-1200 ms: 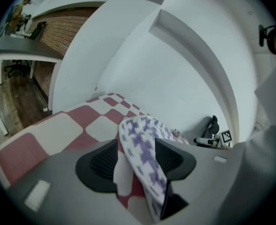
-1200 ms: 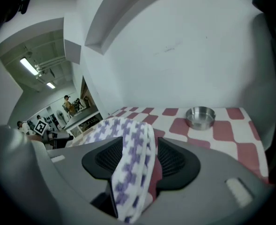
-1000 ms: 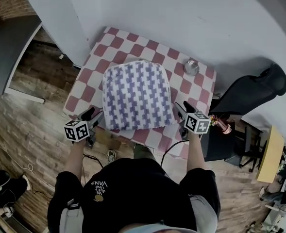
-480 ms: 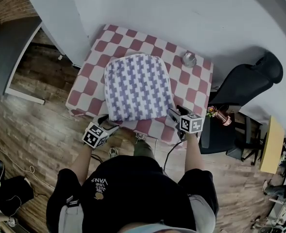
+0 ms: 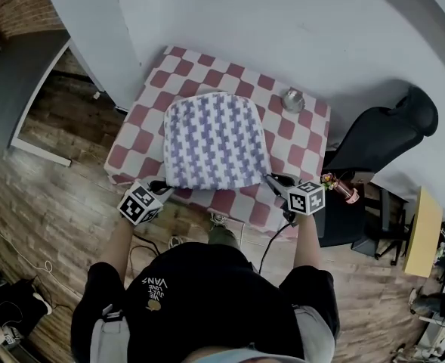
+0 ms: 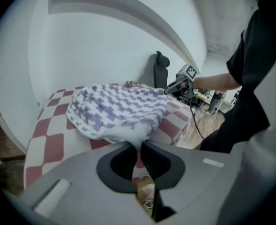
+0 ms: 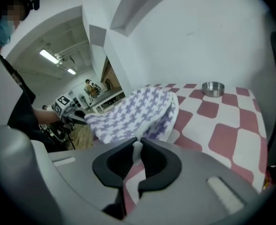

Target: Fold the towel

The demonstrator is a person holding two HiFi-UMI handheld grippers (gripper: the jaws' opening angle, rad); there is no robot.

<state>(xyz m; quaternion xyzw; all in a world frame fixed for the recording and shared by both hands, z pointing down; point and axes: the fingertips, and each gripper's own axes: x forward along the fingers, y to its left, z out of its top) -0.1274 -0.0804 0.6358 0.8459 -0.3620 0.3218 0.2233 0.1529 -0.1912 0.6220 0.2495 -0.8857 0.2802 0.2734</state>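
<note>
The towel (image 5: 216, 142) is white with a purple check pattern, thick and soft-looking. It lies as a roughly square pad with rounded far corners in the middle of the table (image 5: 310, 144), which is covered in red and white squares. The towel's near edge runs close to the near edge of the table, and its surface is fairly flat, with a slight puff along the sides.

The left gripper (image 5: 164, 187) is at the towel's near left corner. Its jaws have just been closing and now pinch that corner, which is drawn into a small white bunch between the pads and lifted a little off the table. The right gripper (image 5: 272, 179) is at the near right corner. Its jaws have also just been closing, and a thin white fold of the towel's edge is clamped between them. Both grippers point down and away from the person, one at each end of the near edge.

A small metal bowl (image 5: 293, 100) sits near the far right corner of the table, well apart from the towel. A black chair (image 5: 381, 138) stands just beside the table on the right, on a wooden floor (image 5: 48, 203)
</note>
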